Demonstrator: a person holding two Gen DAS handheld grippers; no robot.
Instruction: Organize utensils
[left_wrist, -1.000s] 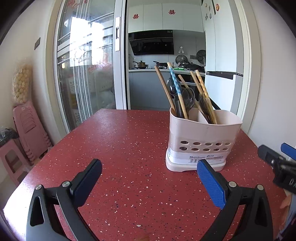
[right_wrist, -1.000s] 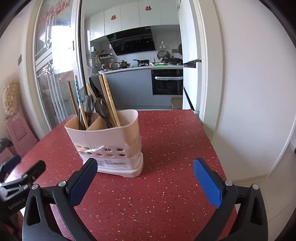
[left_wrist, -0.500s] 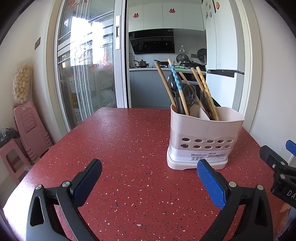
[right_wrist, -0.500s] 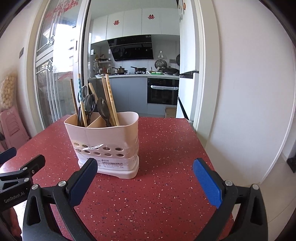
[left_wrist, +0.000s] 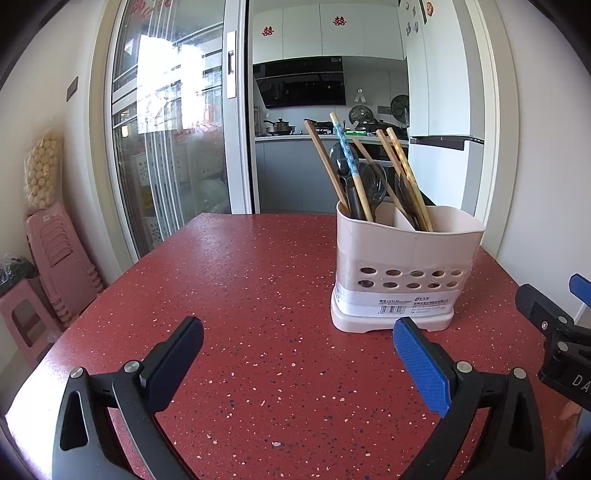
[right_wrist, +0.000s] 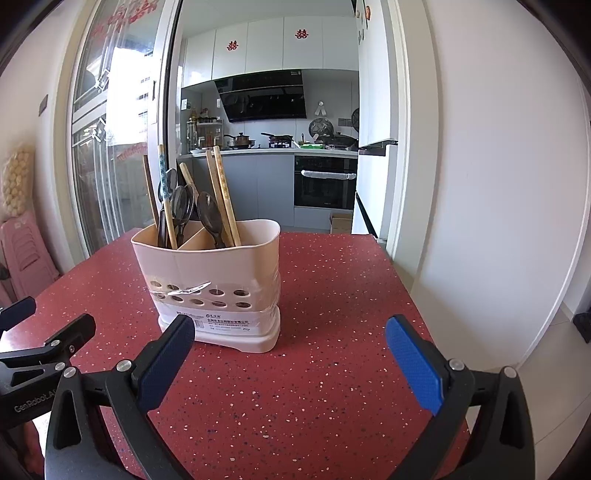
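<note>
Both wrist views look low across the table (left_wrist: 258, 258) — sharing the utensil holder (right_wrist: 221, 280).

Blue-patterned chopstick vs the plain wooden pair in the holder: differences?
The blue-patterned chopstick stands in the left compartment of the cream plastic utensil holder; the plain wooden chopstick pair stands in the right. The patterned one is single and decorated; the pair is bare wood. Both lean leftward.

Red speckled surface (left_wrist: 258, 280), pale flecks throughout, carries one item only: a cream utensil holder (left_wrist: 402, 269) with two compartments and a row of round holes, standing upright on its base toward the right side, near the far edge.
</note>
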